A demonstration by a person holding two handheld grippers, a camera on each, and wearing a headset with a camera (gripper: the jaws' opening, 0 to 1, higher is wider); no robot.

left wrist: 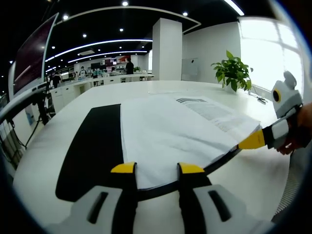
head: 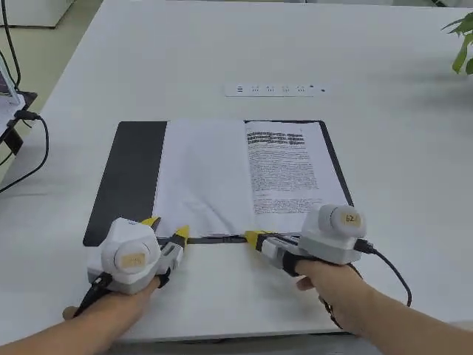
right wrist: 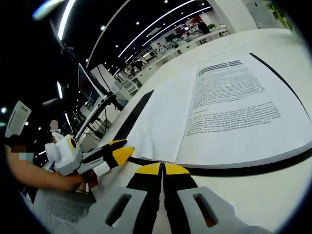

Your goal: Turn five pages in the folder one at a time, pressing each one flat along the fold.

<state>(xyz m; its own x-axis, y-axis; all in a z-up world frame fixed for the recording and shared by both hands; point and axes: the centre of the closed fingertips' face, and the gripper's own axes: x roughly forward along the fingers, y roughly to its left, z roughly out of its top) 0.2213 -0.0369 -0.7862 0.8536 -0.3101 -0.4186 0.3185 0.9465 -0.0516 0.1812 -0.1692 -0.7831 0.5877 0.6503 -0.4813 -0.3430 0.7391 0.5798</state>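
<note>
A black folder (head: 129, 177) lies open on the white table. Its left side carries a blank white page (head: 199, 177), slightly wrinkled near the front, and its right side a printed page (head: 288, 166). My left gripper (head: 166, 227) is open at the folder's near edge, and in the left gripper view (left wrist: 157, 168) the blank page's (left wrist: 165, 136) front edge lies between the yellow tips. My right gripper (head: 251, 238) is shut, its yellow tips (right wrist: 161, 169) together just in front of the folder's black front edge (right wrist: 234, 170), close to the fold. Nothing is held in either one.
A white power strip (head: 273, 89) lies beyond the folder. A black cable (head: 37, 148) runs over the table's left side. Plant leaves (head: 462, 44) show at the far right. The table's front edge is just below both hands.
</note>
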